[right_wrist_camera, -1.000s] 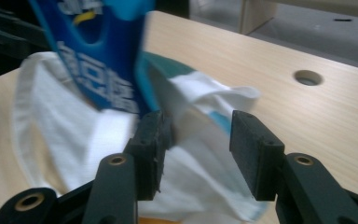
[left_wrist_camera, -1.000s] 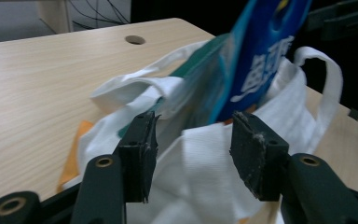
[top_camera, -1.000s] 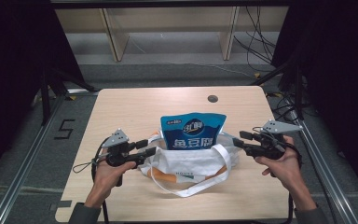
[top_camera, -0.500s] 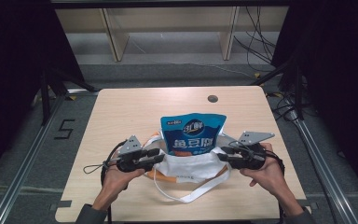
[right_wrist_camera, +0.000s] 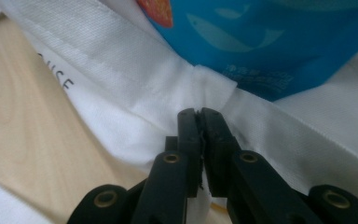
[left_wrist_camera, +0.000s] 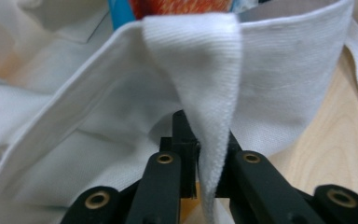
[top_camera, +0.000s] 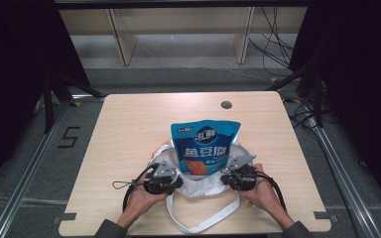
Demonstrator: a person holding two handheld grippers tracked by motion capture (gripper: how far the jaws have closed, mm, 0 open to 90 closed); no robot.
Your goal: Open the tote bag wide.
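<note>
left gripper [left_wrist_camera: 200, 154]: just closed; i see it pinching a fold of the bag [left_wrist_camera: 270, 93]
right gripper [right_wrist_camera: 200, 140]: just closed, clamped on bag rim
pouch [right_wrist_camera: 270, 42]: just past my fingertips, inside bag
table [top_camera: 129, 129]: under bag

Blue snack pouch [top_camera: 206, 147]: large white characters "鱼豆腐". White cloth bag [right_wrist_camera: 98, 79]: letters "USE" legible beside pouch. Floor left of table [top_camera: 129, 119]: marking "5" [top_camera: 68, 137].
</note>
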